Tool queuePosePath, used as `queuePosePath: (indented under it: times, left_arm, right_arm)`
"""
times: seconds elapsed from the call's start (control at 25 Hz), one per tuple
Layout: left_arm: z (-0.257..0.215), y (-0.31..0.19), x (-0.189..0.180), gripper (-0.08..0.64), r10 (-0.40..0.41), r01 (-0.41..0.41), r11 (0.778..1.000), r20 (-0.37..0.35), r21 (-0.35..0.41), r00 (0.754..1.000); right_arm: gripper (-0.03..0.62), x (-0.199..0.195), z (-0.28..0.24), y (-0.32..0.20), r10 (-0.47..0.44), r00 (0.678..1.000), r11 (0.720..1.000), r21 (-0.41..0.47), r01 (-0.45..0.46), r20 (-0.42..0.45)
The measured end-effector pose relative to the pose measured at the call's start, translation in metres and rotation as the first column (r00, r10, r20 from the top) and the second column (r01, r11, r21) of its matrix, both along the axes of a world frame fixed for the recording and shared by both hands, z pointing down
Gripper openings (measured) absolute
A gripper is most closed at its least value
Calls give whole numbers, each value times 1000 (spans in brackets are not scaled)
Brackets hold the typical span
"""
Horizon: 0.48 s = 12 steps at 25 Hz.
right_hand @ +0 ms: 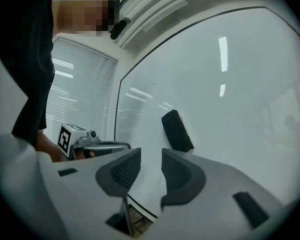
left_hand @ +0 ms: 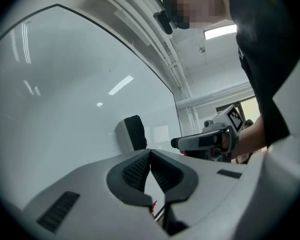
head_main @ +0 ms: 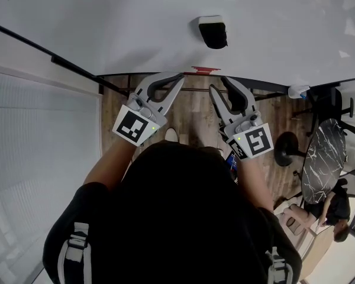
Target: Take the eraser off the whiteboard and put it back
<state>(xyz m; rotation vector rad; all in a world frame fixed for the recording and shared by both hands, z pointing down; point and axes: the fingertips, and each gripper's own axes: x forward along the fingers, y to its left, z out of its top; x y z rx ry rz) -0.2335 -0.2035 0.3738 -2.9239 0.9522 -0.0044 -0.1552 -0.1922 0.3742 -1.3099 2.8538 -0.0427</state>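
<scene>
While the black felt eraser [head_main: 213,32] sits on the glossy white whiteboard [head_main: 106,16], above both tools, my right tool [right_hand: 151,160] is half open and empty; left tool [left_hand: 149,155] closed, empty. Rec. procedure: widen R, align w/ eraser's sides, grip squarely.

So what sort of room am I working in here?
Probably an office or meeting room: a big wall-mounted whiteboard with an eraser stuck on it, window blinds beside it, and a marble-topped table on a wood floor.
</scene>
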Motion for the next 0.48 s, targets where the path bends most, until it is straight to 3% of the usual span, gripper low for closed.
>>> queuePosePath:
  times: [0.28,0.48]
  left_arm:
    - [11,16,11,5,57,-57,998,1,-23,998]
    - [13,21,15,5,86,-86,996,-5,-27,996]
  right_arm:
    - [23,2,6,11,5,1000,1000,-3,-5,18]
    - [3,2,11,17,8,1000,1000,-5,-8,9]
